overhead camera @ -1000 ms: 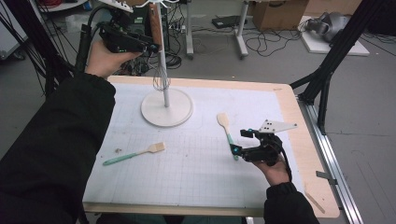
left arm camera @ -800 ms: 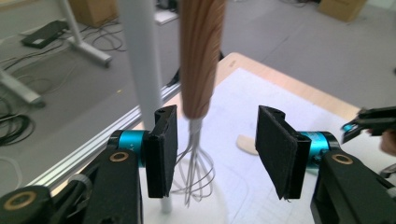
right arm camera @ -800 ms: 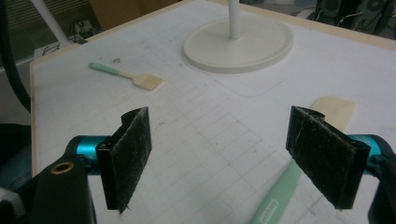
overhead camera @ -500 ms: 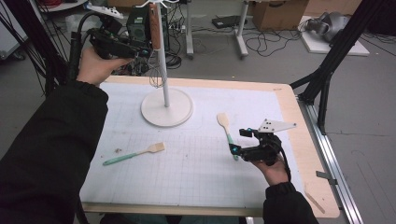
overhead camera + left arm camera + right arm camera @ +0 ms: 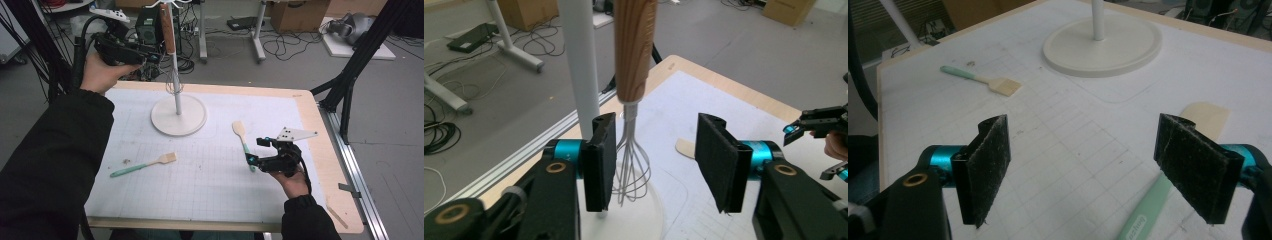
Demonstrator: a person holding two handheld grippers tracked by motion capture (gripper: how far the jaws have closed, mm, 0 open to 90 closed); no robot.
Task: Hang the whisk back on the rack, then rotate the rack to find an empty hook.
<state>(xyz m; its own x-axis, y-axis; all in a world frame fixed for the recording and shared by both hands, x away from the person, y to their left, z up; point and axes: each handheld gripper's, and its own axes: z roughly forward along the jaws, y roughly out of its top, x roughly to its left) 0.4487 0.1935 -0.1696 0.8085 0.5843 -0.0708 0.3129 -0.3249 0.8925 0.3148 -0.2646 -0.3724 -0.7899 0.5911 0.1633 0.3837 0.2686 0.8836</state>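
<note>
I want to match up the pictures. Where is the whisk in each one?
High view: the whisk hangs at top centre, beside the white pole, right of the left gripper.
Left gripper view: its wooden handle is at top centre and its wires hang between the fingers, nearer the left one.
Right gripper view: the whisk is not in it.
Shared landmark: the round white base, also seen at.

A lab or workshop: loose cables (image 5: 280, 47) on grey floor, black rig struts (image 5: 357, 62) (cardboard boxes (image 5: 295, 12) behind).
</note>
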